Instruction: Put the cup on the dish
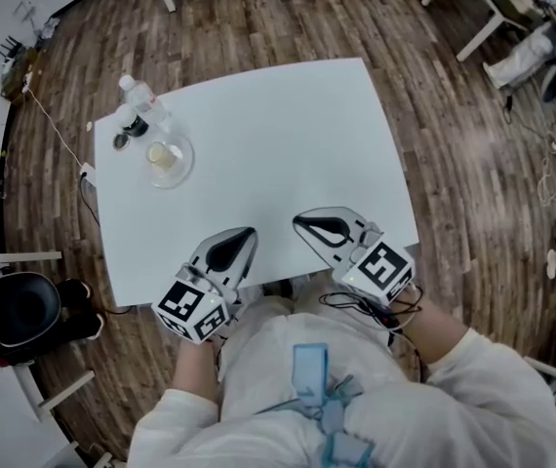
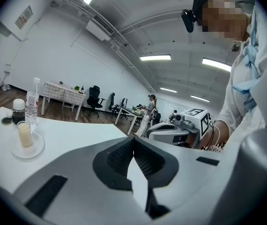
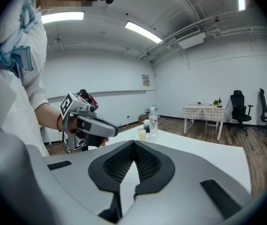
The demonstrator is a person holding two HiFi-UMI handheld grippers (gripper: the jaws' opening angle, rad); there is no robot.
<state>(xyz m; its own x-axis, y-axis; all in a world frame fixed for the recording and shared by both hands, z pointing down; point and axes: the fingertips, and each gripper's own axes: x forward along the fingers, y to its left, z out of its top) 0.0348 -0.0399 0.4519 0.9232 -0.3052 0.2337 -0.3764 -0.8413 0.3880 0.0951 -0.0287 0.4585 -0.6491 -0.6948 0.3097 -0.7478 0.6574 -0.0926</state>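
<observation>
A small cup of pale liquid stands on a clear glass dish at the far left of the white table. The left gripper view shows the cup on the dish at left; the right gripper view shows the cup far off. My left gripper is shut and empty at the table's near edge. My right gripper is shut and empty beside it, to the right. Both are far from the cup.
A water bottle, a small dark jar and a loose lid stand behind the dish. A cable runs along the floor at left. Chairs and desks fill the room beyond, with a person standing far off.
</observation>
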